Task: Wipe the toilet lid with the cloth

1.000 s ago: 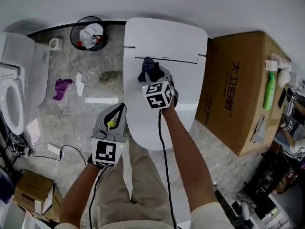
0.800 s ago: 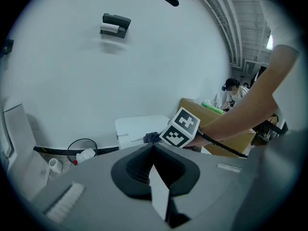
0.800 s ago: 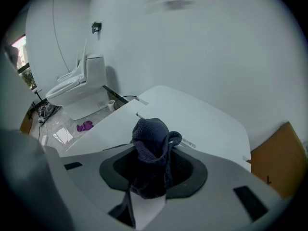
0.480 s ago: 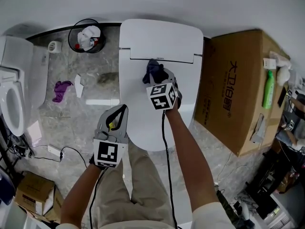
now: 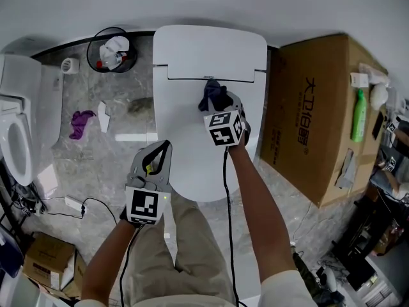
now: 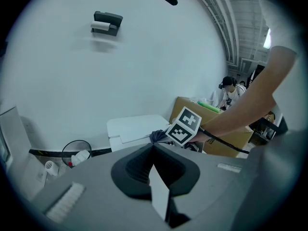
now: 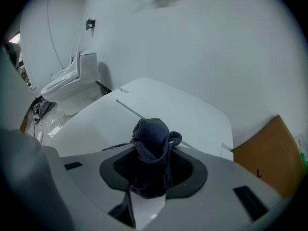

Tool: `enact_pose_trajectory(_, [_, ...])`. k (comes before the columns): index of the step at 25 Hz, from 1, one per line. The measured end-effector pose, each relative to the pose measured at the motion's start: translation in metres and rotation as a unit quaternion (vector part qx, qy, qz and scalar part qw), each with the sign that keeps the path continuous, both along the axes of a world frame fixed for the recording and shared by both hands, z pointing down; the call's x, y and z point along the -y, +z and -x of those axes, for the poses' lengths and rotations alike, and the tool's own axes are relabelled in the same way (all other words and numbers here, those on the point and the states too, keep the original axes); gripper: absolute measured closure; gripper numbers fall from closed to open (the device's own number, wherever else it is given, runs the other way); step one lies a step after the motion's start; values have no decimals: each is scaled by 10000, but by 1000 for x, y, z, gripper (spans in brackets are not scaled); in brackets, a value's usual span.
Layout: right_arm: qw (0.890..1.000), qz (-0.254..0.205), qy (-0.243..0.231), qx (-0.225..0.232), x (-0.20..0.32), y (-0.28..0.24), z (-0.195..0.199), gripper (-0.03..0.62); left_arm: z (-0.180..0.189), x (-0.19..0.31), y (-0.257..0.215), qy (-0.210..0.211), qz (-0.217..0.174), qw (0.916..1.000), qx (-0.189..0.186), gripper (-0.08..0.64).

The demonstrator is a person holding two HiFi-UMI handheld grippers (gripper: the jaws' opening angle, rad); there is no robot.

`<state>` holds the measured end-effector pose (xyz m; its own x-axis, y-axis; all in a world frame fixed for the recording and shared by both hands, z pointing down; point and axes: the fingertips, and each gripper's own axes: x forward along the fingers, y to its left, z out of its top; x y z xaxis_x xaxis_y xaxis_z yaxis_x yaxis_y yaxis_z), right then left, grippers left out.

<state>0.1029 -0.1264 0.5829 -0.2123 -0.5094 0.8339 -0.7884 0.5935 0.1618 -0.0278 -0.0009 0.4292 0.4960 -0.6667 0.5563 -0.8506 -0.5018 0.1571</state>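
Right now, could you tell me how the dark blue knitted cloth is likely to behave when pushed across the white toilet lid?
The dark blue knitted cloth bunches into soft folds in the right claw, so it is probably floppy and light. The white toilet lid looks smooth, so it should slide rather than snag.
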Motion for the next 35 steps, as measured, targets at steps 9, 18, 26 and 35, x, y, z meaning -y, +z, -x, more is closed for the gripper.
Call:
enact_pose_trajectory(9, [9998,-40,6,-207,4,1,-36,449,-8,4,1,41,11,10000,23,560])
enact_pose_trajectory(18, [9981,-37,322,-529,12,1,-103,451,-18,-1,5,88,70,9999,14,560])
enact_pose_trajectory(26, [9974,-47,389,-602,13,0,-121,451,-23,-1,4,122,53,9999,26,560])
enact_pose_trajectory(35, [9959,-52,488,-766,13,0,-141,451,-15,-7,6,36,79,10000,48,560])
